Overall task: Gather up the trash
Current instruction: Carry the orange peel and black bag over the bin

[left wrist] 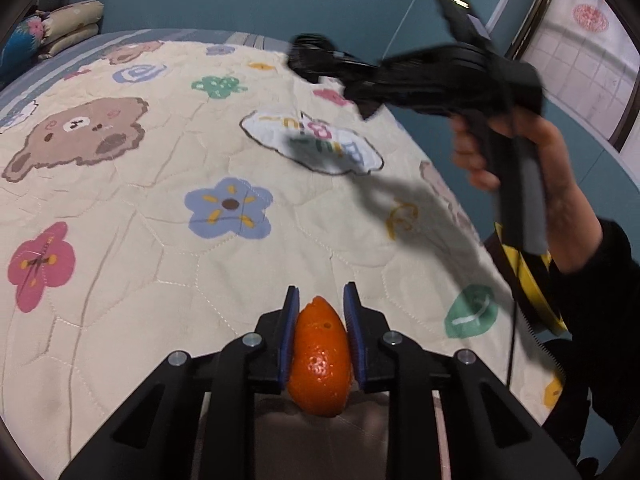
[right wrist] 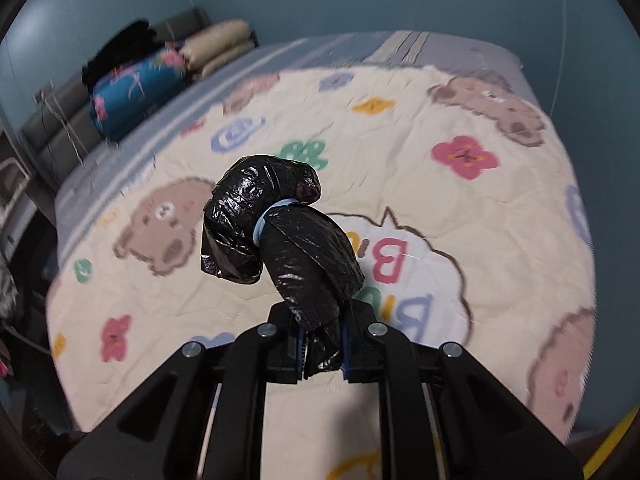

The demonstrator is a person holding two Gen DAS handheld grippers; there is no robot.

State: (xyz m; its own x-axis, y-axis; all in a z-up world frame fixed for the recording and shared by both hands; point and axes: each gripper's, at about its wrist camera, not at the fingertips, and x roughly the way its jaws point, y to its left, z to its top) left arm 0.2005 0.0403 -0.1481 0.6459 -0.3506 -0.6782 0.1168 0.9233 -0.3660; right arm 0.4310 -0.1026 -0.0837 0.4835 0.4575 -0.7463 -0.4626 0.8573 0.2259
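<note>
Trash pickup is judged part done: orange peel [left wrist: 320, 364] is clamped between pads of left tool [left wrist: 320, 312], lifted off quilt [left wrist: 160, 220]. A banded black bag roll [right wrist: 280, 236] is pinched in right tool [right wrist: 322, 344], sticking up fwd of its tips. No other trash is seen on bed; no bin is seen, so drop-off is judged still pending.

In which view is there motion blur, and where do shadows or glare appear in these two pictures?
Left wrist view: the orange peel in the left gripper is sharp, with a small glare spot; the right gripper is smeared by motion and throws a dark shadow across the quilt. Right wrist view: the black plastic bag is sharp and glossy, but the quilt behind is blurred; both views bend at the edges.
</note>
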